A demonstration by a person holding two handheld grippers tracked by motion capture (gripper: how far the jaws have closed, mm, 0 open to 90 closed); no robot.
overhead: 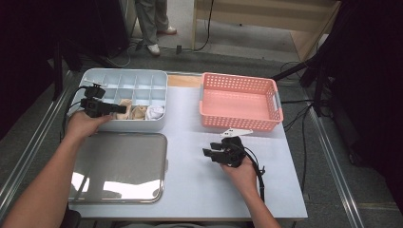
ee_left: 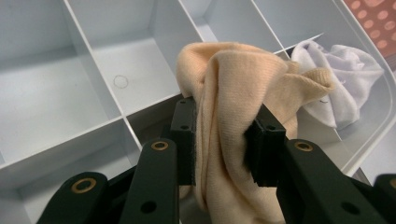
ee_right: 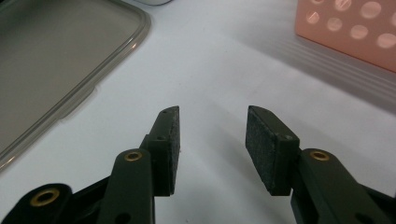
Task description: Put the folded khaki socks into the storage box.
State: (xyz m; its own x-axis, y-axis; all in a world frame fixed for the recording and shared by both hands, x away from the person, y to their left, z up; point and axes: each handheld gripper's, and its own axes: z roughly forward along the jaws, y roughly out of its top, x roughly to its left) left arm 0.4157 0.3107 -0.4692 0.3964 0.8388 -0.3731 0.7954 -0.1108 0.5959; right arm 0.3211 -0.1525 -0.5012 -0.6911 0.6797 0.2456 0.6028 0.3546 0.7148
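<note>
The left gripper [ee_left: 219, 140] was clamped on a peach-coloured sock [ee_left: 233, 93], its pads pressing the bunched cloth from either side, so the sock sat directly between the jaws and not ahead of them. The sock's long axis ran roughly along the jaws: one end bulged beyond the fingertips, the other hung back toward the gripper body. It was held above the front row of the pale blue divided organizer box [overhead: 159, 76], with a white sock [ee_left: 341, 79] lying in the compartment just beyond and to the side. In the high view the left gripper [overhead: 121, 109] reached over the box's near wall, clearly the nearer hand. The right gripper [ee_right: 212, 140] rested well apart on the white table [ee_right: 243, 60], jaws wide and empty, between the clear lid [ee_right: 56, 56] and the pink basket [ee_right: 355, 28].
</note>
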